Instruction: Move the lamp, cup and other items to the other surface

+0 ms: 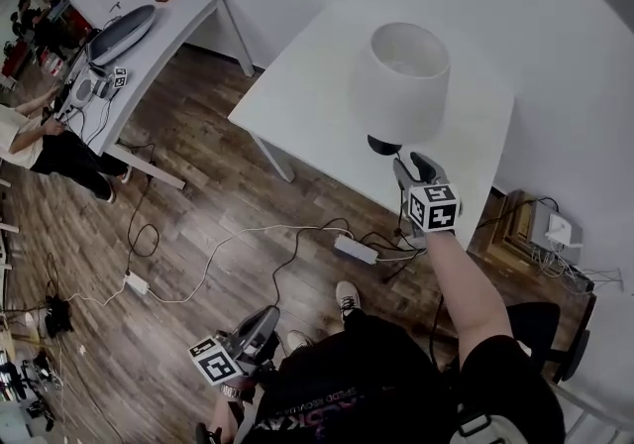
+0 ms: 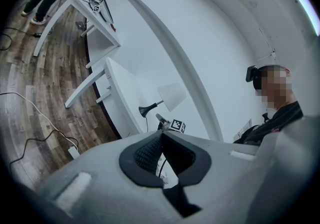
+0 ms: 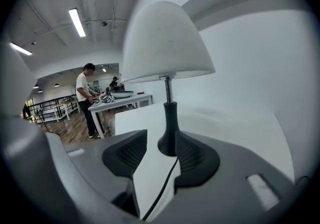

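One step in hand, I judge, lamp (image 1: 401,80) pickup: right gripper (image 1: 414,169) open just short of it at centre frame, left gripper (image 1: 260,325) closed, empty; next calls for closing on the stem (image 3: 166,90).

Bright, even light; fisheye-warped edges

Table (image 1: 297,85): top open left of lamp (image 1: 401,85), which stands at near edge. Its cord (image 3: 159,195) drops over that edge; behind lamp, seemingly open to the wall (image 1: 575,55).

the lamp (image 1: 401,80) stands on the near table (image 1: 297,95), a second table (image 1: 183,26) far to its left.
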The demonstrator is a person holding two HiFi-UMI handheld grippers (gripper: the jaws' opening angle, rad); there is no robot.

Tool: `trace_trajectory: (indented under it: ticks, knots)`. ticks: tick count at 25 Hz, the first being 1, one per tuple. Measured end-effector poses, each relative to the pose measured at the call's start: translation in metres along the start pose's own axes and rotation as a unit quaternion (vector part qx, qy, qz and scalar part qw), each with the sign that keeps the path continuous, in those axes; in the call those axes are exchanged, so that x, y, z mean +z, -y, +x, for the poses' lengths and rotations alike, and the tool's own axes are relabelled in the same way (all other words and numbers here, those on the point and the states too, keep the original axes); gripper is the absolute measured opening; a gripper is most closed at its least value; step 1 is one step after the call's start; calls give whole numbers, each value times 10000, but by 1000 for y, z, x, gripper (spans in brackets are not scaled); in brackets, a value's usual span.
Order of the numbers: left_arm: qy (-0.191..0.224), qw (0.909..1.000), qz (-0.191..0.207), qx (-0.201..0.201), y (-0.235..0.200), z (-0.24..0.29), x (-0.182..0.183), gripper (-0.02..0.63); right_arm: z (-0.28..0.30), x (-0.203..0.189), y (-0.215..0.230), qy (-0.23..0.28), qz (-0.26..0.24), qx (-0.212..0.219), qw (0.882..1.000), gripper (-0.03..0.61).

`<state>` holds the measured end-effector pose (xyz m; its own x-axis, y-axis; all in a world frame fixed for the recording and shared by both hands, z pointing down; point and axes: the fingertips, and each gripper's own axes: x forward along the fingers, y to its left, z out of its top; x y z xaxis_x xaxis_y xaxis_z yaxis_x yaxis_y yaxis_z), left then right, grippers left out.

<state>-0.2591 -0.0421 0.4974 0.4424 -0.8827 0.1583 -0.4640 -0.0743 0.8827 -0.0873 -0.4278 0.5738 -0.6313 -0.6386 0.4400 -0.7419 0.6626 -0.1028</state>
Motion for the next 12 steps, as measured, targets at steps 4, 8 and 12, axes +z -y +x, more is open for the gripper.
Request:
trace_trajectory:
  ticks: [4, 8, 12]
  knots:
    - [57, 9999, -75, 118, 0, 2, -4, -5, 33, 3, 12, -50, -185, 5, 9998, 197]
    - [111, 9995, -135, 267, -2, 3, -6, -5, 62, 4, 19, -68, -298, 88, 9995, 228]
    - [179, 9987, -212, 435, -5, 0, -8, -5, 84, 6, 30, -49, -208, 2, 9998, 236]
